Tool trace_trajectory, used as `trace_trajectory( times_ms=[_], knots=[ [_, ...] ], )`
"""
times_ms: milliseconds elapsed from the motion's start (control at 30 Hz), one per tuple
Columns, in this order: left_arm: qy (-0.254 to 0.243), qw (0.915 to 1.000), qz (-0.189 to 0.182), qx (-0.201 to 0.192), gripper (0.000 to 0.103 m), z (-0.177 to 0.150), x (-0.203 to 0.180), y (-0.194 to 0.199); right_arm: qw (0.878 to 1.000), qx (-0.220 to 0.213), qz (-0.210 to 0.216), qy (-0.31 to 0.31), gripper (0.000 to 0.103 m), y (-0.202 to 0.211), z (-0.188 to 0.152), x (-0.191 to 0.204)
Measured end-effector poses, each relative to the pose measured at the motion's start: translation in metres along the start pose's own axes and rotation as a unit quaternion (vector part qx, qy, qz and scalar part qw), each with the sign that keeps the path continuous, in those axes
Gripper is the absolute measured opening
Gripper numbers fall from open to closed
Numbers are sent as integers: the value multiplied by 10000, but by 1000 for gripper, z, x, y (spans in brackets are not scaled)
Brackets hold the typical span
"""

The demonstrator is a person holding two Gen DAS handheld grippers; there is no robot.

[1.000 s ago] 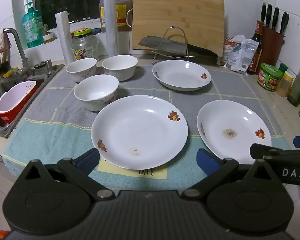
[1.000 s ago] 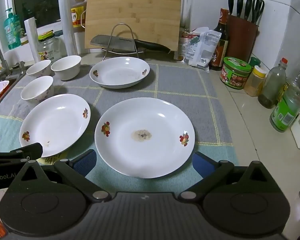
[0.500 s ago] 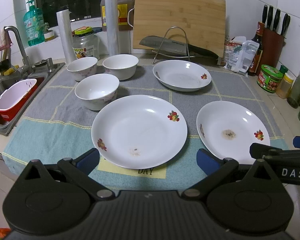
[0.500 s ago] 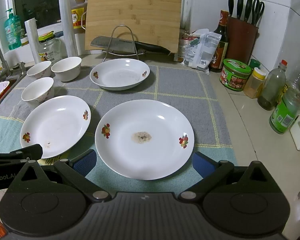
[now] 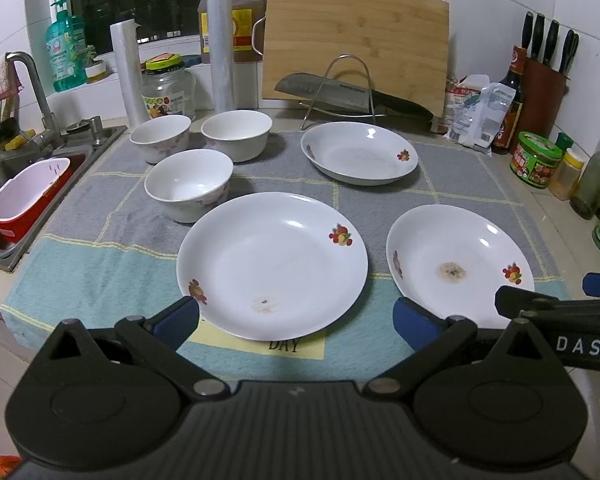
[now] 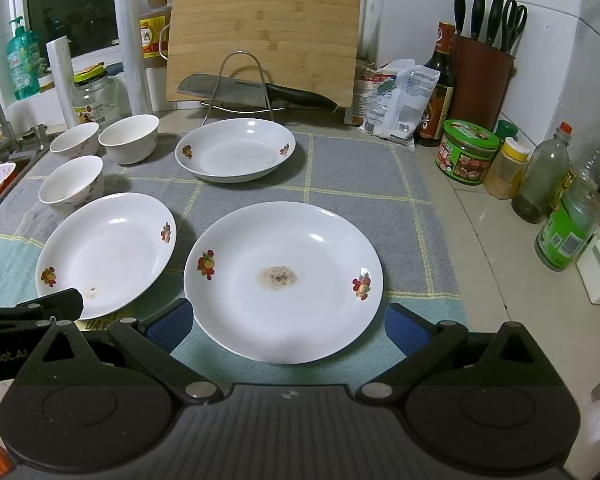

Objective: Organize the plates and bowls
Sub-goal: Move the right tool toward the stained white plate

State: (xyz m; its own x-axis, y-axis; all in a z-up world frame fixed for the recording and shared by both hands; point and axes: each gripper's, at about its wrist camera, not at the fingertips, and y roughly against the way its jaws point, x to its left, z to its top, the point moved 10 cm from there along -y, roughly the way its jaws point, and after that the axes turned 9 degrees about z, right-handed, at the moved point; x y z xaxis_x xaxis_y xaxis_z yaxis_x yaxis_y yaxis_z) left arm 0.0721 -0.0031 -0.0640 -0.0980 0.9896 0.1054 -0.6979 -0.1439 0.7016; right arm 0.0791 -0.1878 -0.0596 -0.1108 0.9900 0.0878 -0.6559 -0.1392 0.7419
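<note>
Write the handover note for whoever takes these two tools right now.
Left tool: open, empty, at the near edge of the left plate.
Right tool: open, empty, at the near edge of the right plate, which has a brown stain.
Third plate sits at the back; three bowls stand apart, back left.
Done: nothing stacked.
Left: stack plates, nest bowls.

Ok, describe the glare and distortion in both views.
Left wrist: lamp glints on the near plate, the cutting board edges bowed by the fisheye. Right wrist: glints on the stained plate, the wall tiles curving, corners vignetted black.
</note>
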Motion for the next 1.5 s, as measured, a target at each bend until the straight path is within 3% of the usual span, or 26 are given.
trace_trajectory(
  times_ms=[1500],
  knots=[
    [-96,9999,-116,-80,102,-4,-12,14,9998,-159,109,80,103,8,-6,-12]
  ],
)
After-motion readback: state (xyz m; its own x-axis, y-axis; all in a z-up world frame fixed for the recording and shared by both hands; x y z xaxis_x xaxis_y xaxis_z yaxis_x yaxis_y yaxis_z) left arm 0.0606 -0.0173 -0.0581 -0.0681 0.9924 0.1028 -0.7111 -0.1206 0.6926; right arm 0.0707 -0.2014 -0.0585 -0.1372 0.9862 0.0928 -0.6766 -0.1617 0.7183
